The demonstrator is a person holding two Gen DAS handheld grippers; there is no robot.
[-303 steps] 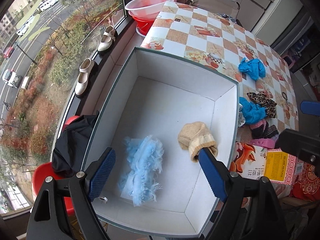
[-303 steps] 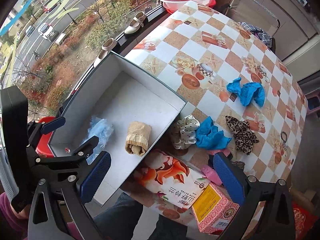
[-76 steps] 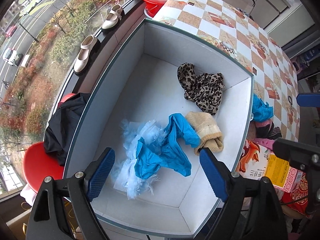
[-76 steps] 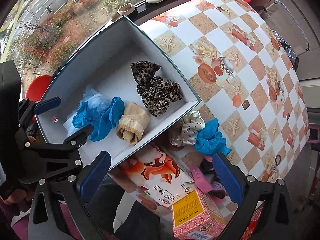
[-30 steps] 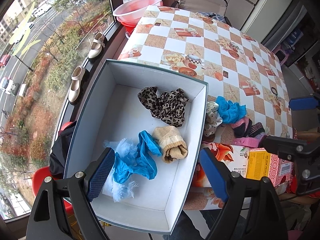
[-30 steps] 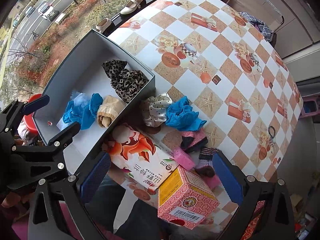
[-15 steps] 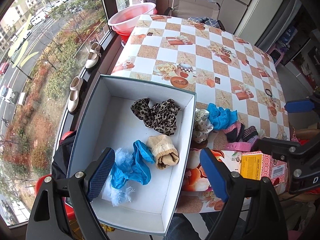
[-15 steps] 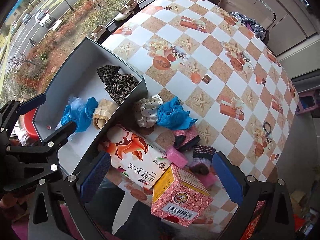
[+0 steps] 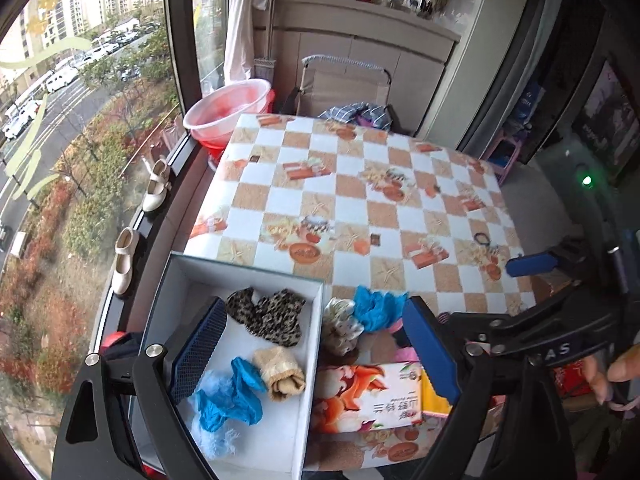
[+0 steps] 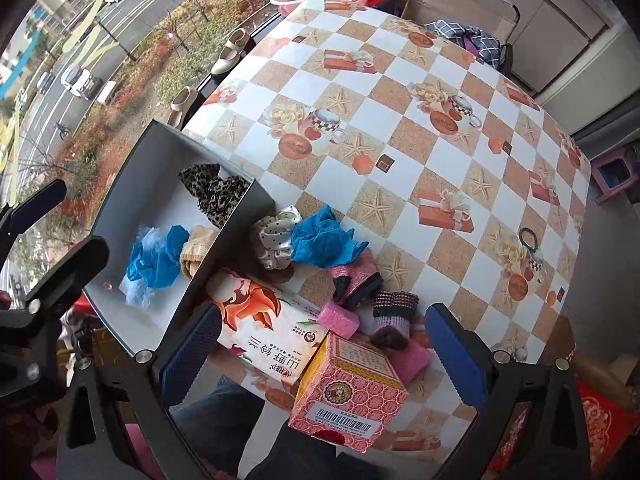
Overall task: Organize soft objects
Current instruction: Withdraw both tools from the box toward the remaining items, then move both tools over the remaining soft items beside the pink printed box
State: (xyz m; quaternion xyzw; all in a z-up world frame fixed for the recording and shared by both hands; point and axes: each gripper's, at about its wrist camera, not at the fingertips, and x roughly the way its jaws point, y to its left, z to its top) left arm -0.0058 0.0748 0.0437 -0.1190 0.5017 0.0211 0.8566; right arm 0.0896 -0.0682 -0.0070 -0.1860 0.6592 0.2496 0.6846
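Your left gripper (image 9: 316, 354) and right gripper (image 10: 324, 358) both hang spread and empty; the leopard scrunchie (image 9: 266, 316) lies in the white box (image 9: 310, 380), the blue cloth (image 10: 322, 240) outside on the tabletop (image 10: 420, 152)

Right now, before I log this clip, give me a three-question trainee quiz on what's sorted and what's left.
1. True or false: the leopard-print scrunchie lies inside the white box.
2. Which lies outside the box? A) beige sock B) polka-dot scrunchie C) pale blue fluffy piece
3. Fill in: the right tongs are open and hold ____.

Key: 1 true; 2 B; 3 nothing.
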